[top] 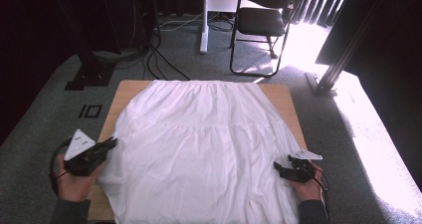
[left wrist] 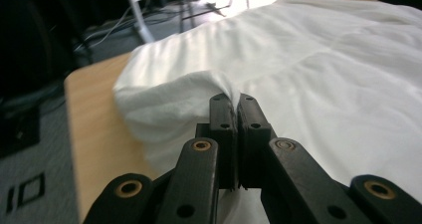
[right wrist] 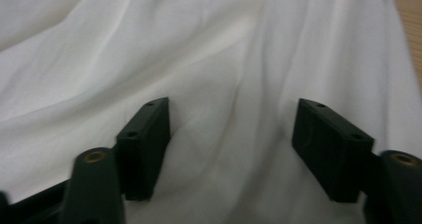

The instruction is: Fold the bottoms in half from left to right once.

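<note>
A white cloth [top: 209,144] lies spread over most of a wooden table [top: 282,92]. At the table's left edge my left gripper [top: 113,143] is shut on the cloth's side hem. In the left gripper view the jaws [left wrist: 238,102] pinch a raised fold of the cloth [left wrist: 323,74], lifted off the wood. At the front right my right gripper [top: 278,168] rests low over the cloth's edge. In the right gripper view its jaws [right wrist: 234,119] stand apart, with wrinkled cloth [right wrist: 149,45] lying under and between them, not pinched.
Bare wood [left wrist: 94,124] shows along the table's left side. Beyond the table stand a black chair [top: 263,20], a white stand post [top: 204,20] and a slanted metal beam [top: 338,69]. Cables [top: 159,59] run over the grey carpet.
</note>
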The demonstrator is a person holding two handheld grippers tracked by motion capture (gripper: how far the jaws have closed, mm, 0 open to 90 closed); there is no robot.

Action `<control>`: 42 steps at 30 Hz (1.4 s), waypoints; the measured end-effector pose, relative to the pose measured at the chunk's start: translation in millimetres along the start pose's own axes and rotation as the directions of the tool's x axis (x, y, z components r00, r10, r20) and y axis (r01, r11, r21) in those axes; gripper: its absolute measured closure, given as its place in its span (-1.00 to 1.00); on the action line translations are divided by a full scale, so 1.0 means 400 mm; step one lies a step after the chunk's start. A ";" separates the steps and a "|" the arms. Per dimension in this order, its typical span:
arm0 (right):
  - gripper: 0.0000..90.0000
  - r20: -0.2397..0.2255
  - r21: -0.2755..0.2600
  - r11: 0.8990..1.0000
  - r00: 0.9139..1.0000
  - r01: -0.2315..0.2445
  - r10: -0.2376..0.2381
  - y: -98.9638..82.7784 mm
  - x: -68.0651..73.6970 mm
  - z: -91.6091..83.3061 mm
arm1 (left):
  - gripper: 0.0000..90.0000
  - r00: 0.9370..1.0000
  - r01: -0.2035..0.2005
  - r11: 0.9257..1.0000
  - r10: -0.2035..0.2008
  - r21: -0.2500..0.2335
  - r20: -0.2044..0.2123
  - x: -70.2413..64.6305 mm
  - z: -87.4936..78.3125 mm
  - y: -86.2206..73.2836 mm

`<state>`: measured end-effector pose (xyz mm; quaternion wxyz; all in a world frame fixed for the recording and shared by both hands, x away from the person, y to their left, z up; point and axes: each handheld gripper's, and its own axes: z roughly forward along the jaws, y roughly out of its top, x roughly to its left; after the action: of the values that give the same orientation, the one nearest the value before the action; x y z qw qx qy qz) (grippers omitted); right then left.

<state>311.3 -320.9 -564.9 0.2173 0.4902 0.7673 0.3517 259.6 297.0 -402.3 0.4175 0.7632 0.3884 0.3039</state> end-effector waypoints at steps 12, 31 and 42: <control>-0.20 0.016 -0.018 0.999 0.999 -0.033 0.033 -0.018 -0.025 -0.017 | 0.97 0.953 -0.131 0.991 0.137 -0.042 0.272 -0.217 0.199 0.152; -0.21 0.020 -0.018 0.999 0.999 -0.030 0.031 -0.018 -0.023 -0.016 | 0.98 0.836 -0.128 0.991 0.130 -0.041 0.532 -0.470 0.423 0.176; -0.21 0.023 -0.017 0.999 0.999 -0.030 0.030 -0.018 -0.022 -0.015 | 0.98 0.817 -0.159 0.987 0.112 0.035 0.566 -0.518 0.533 0.117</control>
<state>306.6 -332.8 -566.3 0.2248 0.5039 0.7543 0.3557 337.1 19.9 -489.8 0.4595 0.8605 0.2051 0.0790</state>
